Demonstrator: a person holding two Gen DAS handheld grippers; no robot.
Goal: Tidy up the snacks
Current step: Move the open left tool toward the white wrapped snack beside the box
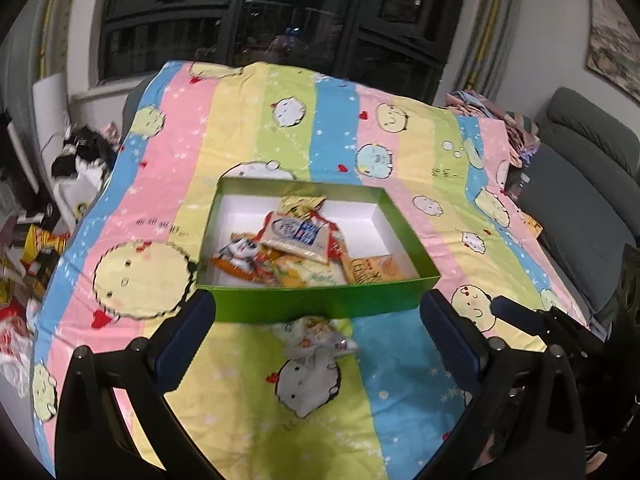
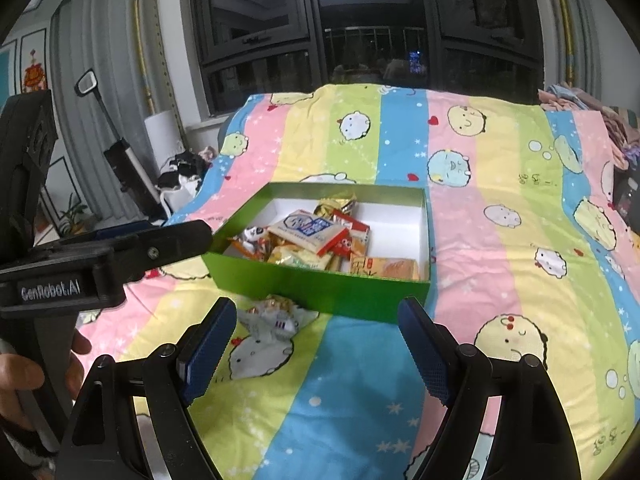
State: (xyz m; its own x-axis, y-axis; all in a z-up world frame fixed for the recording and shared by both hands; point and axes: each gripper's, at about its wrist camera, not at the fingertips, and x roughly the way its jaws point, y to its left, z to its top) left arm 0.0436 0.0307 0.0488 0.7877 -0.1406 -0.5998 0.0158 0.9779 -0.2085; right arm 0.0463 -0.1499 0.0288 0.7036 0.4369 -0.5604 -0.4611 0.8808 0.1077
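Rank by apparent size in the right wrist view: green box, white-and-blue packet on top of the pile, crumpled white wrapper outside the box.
1. Green cardboard box, clearly largest.
2/3. Flat white-and-blue snack packet and crumpled white snack wrapper look alike; the wrapper lies nearer the camera, so unranked.

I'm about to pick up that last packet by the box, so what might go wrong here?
The loose snack packet lies crumpled right against the green box wall, so the left gripper may shove the box. Its thin wrapper could slip or bunch the soft bedsheet. The right gripper hovers close, risking a bump.
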